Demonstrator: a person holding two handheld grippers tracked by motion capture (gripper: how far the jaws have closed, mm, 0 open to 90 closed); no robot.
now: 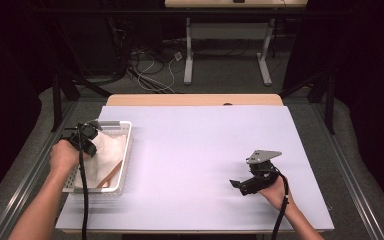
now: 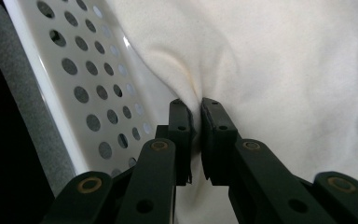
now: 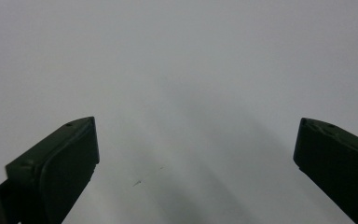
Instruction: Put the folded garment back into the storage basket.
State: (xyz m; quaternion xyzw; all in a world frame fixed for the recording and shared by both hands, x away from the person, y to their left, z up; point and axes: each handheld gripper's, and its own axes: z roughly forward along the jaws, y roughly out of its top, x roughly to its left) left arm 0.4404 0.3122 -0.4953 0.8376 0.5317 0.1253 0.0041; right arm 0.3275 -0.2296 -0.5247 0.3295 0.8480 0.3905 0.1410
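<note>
Pinching cream cloth [image 2: 279, 70] fold: left tongs [image 2: 196, 109], seemingly inside basket [image 2: 81, 70].

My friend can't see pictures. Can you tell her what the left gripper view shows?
The left gripper pinches a fold of cream cloth between its two black jaws, which are nearly shut. The cloth lies in a white basket with round holes in its wall.

Lab (floor cables [image 1: 150, 67], black curtains [image 1: 365, 75]).
</note>
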